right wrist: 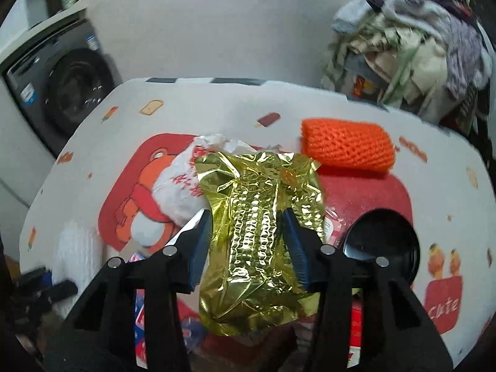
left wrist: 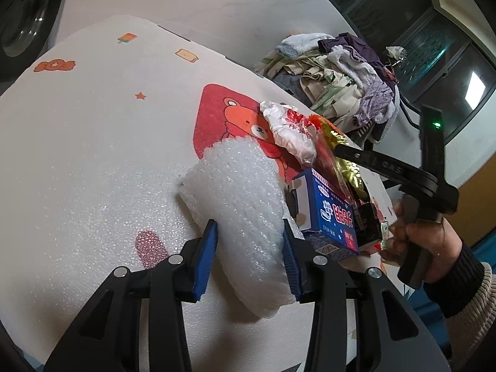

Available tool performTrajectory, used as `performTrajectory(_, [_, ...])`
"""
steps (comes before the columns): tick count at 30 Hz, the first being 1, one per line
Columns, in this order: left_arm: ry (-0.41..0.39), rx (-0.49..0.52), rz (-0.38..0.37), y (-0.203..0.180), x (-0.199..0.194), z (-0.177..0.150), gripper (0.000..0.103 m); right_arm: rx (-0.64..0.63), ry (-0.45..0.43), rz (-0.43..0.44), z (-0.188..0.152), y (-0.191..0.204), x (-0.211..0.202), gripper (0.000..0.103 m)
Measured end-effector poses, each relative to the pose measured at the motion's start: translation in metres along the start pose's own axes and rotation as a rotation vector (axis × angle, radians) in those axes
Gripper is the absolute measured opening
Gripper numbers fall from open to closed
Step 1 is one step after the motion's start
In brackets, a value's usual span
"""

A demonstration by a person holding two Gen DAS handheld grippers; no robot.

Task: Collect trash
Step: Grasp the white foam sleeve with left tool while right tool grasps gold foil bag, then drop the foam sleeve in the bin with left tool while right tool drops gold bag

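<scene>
My left gripper (left wrist: pixel 249 241) is shut on a roll of white bubble wrap (left wrist: pixel 238 198) that lies on the cartoon-print table cover (left wrist: pixel 93 142). My right gripper (right wrist: pixel 248 235) is shut on a crumpled gold foil wrapper (right wrist: pixel 257 226) and holds it above the table. The gold wrapper also shows in the left wrist view (left wrist: pixel 338 142), with the right gripper's arm behind it. A blue carton (left wrist: pixel 328 217) and a crumpled white plastic bag (left wrist: pixel 291 130) lie beside the bubble wrap. An orange foam net sleeve (right wrist: pixel 347 145) and a black plastic spoon (right wrist: pixel 384 241) lie further right.
A pile of clothes (left wrist: pixel 341 77) stands behind the table, also in the right wrist view (right wrist: pixel 409 37). A washing machine (right wrist: pixel 62 90) stands at the left by the wall. The bubble wrap shows at the left edge of the right wrist view (right wrist: pixel 77 248).
</scene>
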State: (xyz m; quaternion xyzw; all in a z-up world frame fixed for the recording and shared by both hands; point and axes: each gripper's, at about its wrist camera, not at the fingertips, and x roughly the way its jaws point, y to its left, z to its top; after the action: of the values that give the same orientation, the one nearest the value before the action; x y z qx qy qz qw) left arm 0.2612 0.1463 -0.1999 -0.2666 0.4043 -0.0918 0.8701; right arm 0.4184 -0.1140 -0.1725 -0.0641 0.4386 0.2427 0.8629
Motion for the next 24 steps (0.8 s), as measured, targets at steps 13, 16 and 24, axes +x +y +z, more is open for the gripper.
performTrajectory(13, [-0.028,0.065,0.005,-0.024,-0.027,0.001,0.026,-0.08,-0.185,0.03,-0.035,0.009,-0.096,0.045])
performTrajectory(16, [-0.05,0.125,0.005,-0.039,-0.043,-0.002,0.025,-0.082,-0.22,0.034,-0.055,0.012,-0.119,0.045])
performTrajectory(24, [-0.032,0.314,-0.015,-0.085,-0.09,-0.036,0.025,-0.084,-0.291,0.075,-0.107,0.024,-0.179,0.045])
